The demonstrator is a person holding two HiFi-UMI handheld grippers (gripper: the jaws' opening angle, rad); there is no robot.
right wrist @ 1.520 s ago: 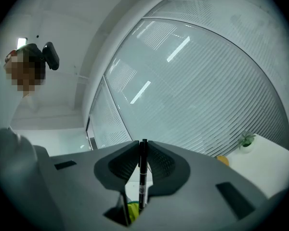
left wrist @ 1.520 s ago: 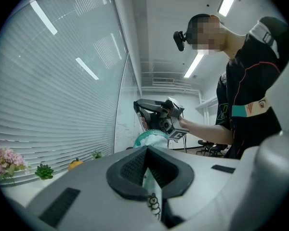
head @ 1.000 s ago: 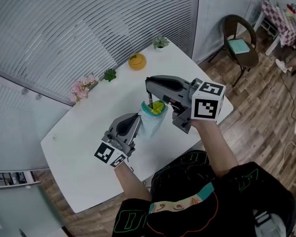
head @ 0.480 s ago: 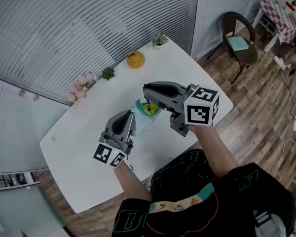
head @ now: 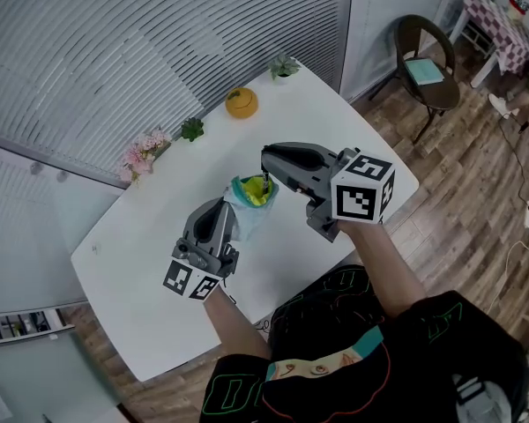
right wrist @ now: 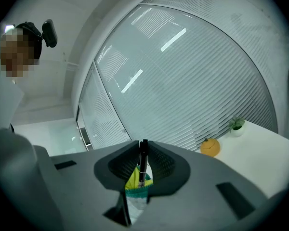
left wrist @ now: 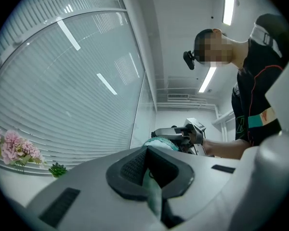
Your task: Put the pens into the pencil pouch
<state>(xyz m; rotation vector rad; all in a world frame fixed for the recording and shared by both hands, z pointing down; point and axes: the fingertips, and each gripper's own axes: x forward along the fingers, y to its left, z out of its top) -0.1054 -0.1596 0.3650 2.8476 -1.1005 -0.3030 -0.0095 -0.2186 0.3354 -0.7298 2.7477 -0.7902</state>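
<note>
White blinds [head: 159,42] run behind the white bench [head: 132,271], with pink flowers [head: 144,155] at its far edge. My left gripper [head: 230,211] is shut tight on the side of the pencil pouch [head: 249,197] and holds it over the middle of the bench. My right gripper [head: 266,160] pinches a black pen [head: 265,181] that stands straight up, its low end at the pouch's open mouth.

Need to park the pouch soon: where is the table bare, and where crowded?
Bare: the table's near-left end, beyond the left gripper; and its right end, between the orange ornament, the potted plant and the right gripper. Crowded: the window edge, with pink flowers, a small succulent and that ornament; and the middle, where both grippers meet at the pouch.
</note>
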